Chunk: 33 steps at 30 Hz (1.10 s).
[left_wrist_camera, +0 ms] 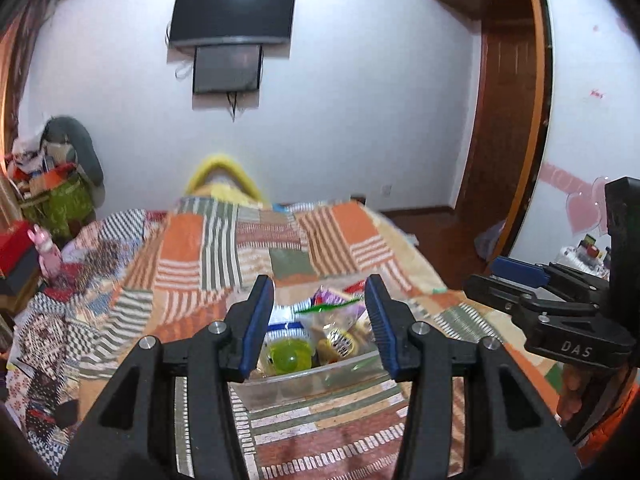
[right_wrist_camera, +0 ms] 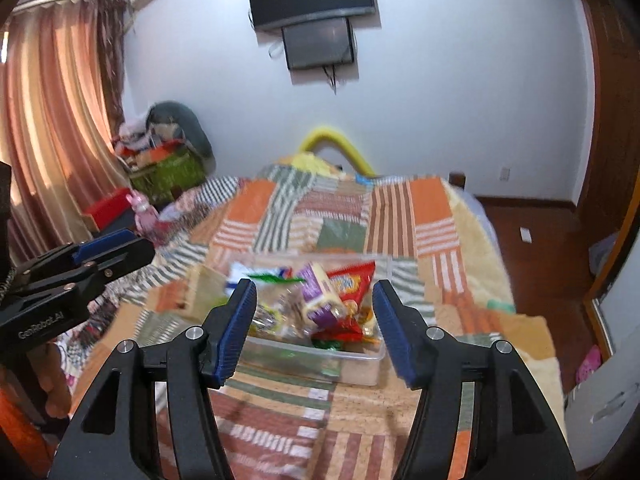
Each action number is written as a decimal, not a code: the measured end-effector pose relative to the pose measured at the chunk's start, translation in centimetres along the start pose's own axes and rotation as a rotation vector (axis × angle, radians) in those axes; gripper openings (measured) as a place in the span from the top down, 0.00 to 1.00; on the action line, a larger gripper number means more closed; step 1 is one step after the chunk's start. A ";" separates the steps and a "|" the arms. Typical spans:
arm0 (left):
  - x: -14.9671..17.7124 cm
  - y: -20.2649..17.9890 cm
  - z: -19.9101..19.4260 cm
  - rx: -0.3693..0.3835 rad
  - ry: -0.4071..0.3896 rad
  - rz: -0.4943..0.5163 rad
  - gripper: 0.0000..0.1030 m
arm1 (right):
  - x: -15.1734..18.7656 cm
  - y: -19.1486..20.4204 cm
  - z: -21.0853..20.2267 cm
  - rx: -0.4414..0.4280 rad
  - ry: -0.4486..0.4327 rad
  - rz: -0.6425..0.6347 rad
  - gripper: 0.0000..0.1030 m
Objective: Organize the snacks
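Bed quilt (right_wrist_camera: 400, 216) w/ snack tub (right_wrist_camera: 360, 364) midway; L tongs (left_wrist_camera: 320, 328), R tongs (right_wrist_camera: 316, 328) both spread, above near rim.

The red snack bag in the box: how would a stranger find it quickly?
Look at the patchwork bed, then the clear plastic box of snacks on it, ahead of both open grippers. The red bag stands at the back right, beside a purple and yellow packet; it is the only bright red one.
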<state>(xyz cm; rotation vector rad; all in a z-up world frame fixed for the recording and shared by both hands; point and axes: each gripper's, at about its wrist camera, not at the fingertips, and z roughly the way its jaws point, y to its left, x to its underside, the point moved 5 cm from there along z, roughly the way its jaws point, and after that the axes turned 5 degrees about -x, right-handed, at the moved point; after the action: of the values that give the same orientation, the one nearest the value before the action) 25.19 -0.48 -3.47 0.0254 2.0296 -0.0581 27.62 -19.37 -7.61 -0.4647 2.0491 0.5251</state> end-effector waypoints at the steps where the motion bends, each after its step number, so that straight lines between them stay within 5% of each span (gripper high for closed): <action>1: -0.3 -0.1 -1.2 -0.003 -0.020 0.000 0.52 | -0.3 0.6 -1.0 -0.008 -0.022 -0.007 0.45; 11: -1.4 -0.5 -9.8 -0.043 -0.173 0.002 0.32 | -1.4 4.4 -6.7 -0.041 -0.158 -0.031 0.43; 21: -1.1 -0.5 -12.1 -0.076 -0.223 0.001 0.02 | -1.3 5.4 -8.3 0.002 -0.219 -0.045 0.17; 27: -0.8 -0.5 -12.3 -0.088 -0.224 0.004 0.00 | -1.2 5.7 -8.8 0.035 -0.237 -0.054 0.00; 33: -0.4 -0.4 -12.1 -0.083 -0.213 -0.015 0.00 | -0.6 5.9 -9.2 0.044 -0.238 -0.058 0.00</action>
<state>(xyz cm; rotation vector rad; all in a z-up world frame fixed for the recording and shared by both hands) 14.50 -0.19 2.30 -0.0470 1.8181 0.0140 18.37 -19.29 -1.65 -0.4136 1.8106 0.4755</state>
